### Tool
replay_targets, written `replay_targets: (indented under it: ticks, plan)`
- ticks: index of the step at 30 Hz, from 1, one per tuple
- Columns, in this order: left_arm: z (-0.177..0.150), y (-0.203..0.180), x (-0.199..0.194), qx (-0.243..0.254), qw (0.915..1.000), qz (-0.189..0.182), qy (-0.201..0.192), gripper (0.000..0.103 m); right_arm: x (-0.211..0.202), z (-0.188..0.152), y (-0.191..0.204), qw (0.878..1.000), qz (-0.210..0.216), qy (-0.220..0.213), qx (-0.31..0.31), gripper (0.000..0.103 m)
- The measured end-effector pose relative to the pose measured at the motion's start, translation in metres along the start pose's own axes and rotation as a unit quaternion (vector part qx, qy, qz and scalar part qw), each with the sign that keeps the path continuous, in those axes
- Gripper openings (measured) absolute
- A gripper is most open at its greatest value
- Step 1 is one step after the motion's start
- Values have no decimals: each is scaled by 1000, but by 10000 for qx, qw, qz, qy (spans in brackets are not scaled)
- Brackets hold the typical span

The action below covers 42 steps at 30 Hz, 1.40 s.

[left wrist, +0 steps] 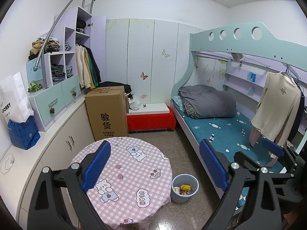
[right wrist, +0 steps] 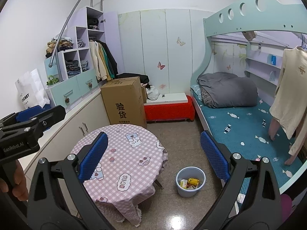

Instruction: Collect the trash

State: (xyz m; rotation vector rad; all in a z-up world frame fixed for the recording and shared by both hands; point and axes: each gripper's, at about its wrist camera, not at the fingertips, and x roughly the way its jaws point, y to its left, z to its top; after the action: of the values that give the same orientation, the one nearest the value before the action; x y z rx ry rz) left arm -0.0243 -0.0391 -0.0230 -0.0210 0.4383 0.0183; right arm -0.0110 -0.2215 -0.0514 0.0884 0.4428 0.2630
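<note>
A grey-blue trash bin (left wrist: 184, 188) stands on the floor between the round table and the bed, with yellow and white wrappers (left wrist: 182, 189) inside. It also shows in the right wrist view (right wrist: 190, 181) with the wrappers (right wrist: 190, 183) in it. My left gripper (left wrist: 154, 165) is open and empty, held high above the table and bin. My right gripper (right wrist: 153, 156) is open and empty, also high above them. The right gripper shows at the right edge of the left wrist view (left wrist: 274, 149); the left gripper's body shows at the left of the right wrist view (right wrist: 28, 126).
A round table with a pink checked cloth (left wrist: 124, 170) stands in front. A bunk bed (left wrist: 226, 130) runs along the right, with a cream shirt (left wrist: 278, 107) hanging over it. A cardboard box (left wrist: 107, 111), a red bench (left wrist: 151, 119) and a white cabinet (left wrist: 63, 140) line the back and left.
</note>
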Motion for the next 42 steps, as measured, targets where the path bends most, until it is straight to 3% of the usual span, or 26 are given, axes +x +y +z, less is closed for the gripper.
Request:
replay_targets:
  ticks: [42]
  plan:
    - [1, 3, 5, -51, 10000, 36, 25, 92, 6, -2, 8, 10000, 17, 38, -28, 95]
